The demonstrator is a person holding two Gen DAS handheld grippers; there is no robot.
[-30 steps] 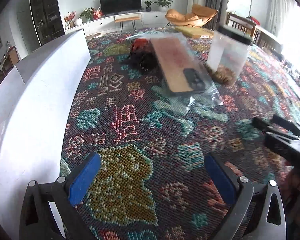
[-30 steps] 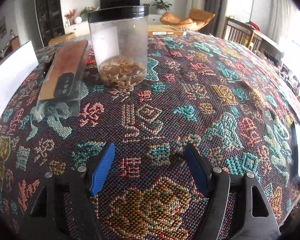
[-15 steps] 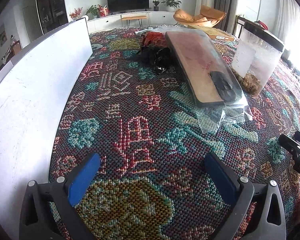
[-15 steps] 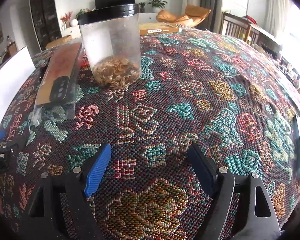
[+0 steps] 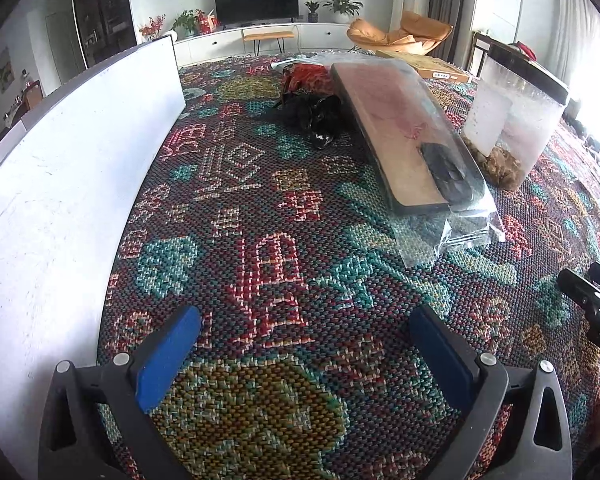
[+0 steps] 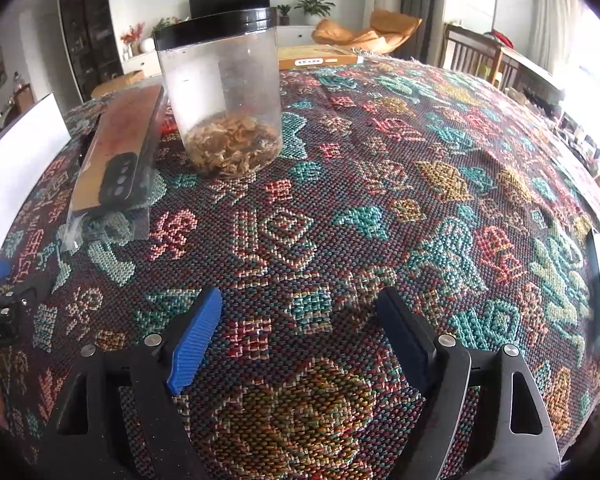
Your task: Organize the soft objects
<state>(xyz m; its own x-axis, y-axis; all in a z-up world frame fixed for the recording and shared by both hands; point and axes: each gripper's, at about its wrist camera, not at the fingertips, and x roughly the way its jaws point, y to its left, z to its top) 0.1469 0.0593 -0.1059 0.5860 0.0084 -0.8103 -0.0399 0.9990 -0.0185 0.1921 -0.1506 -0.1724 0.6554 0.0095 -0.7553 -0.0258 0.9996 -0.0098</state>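
Since a second ago the left gripper [image 5: 306, 344] has slid forward and lower, so the jar [image 5: 512, 120] now sits further to its right; its jaws stand wide apart with nothing between them. The right gripper [image 6: 300, 334] has just been opening and now gapes wide, empty, over bare cloth.

The patterned woven cloth [image 6: 380, 200] covers the whole table. Left of the jar [image 6: 224, 96] lies a flat board in a clear bag [image 5: 404, 136]; beyond that, a dark crumpled bundle [image 5: 312, 116] with something red behind it, perhaps more fabric. A white panel [image 5: 60, 168] stands far left of the jar. The cloth in front of the jar is open; its right edge falls away well clear.
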